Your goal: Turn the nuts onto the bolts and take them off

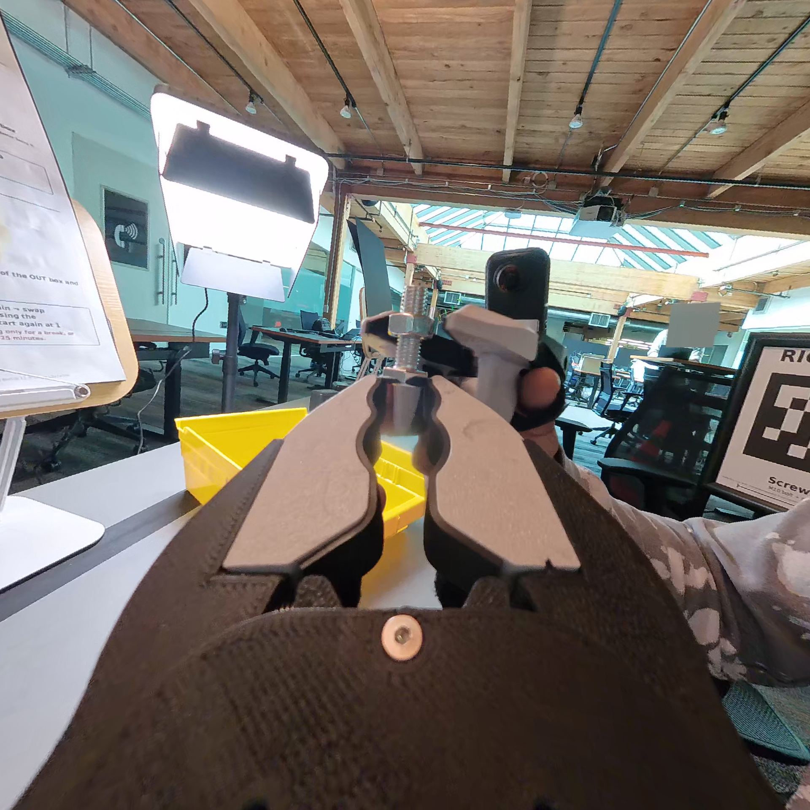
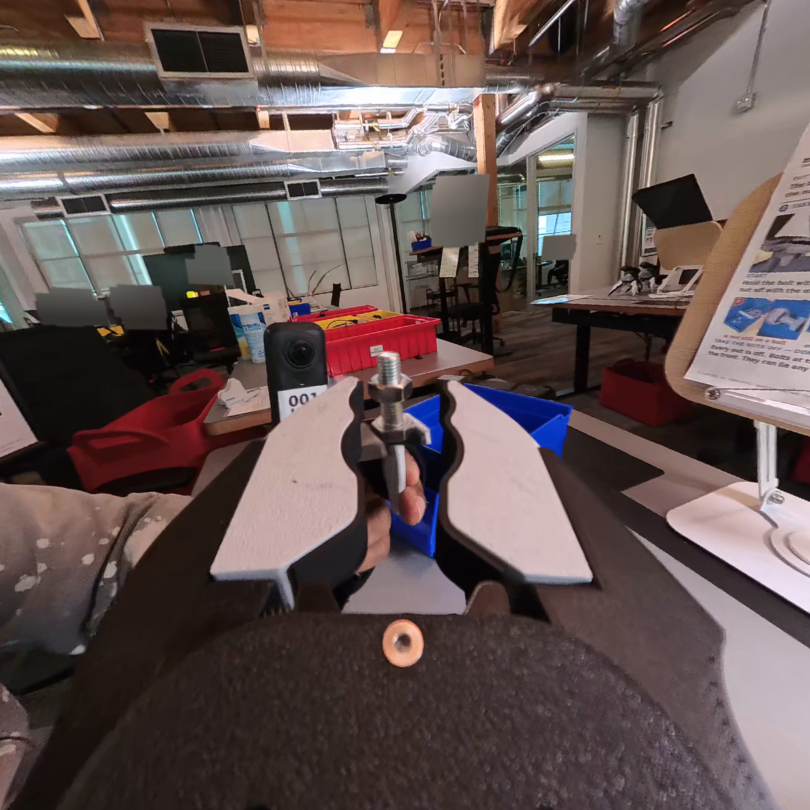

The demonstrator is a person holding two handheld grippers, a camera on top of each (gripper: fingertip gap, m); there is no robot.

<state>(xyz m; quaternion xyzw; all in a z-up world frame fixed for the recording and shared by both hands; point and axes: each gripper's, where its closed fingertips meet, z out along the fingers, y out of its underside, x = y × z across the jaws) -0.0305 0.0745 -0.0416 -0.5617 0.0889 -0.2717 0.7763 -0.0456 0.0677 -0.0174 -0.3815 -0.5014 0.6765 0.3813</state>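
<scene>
Here the left hand-held gripper point(image 1: 401, 405) clamps the bolt point(image 1: 410, 333); the right hand-held gripper point(image 2: 401, 394) flanks its nut point(image 2: 389, 388), apart.

1. A yellow bin point(image 1: 228, 442) sits on the grey worktop point(image 1: 87, 613).
2. A blue bin point(image 2: 534, 416) sits on the worktop in the right wrist view.
3. A printed sheet on a wooden stand point(image 1: 52, 280) rises at the left edge.
4. A bright studio lamp point(image 1: 241, 193) stands behind the yellow bin.
5. A framed marker sign point(image 1: 771, 429) stands at the right.
6. Red crates point(image 2: 385, 337) rest on a farther table.
7. A red bag point(image 2: 144, 438) lies to the left.
</scene>
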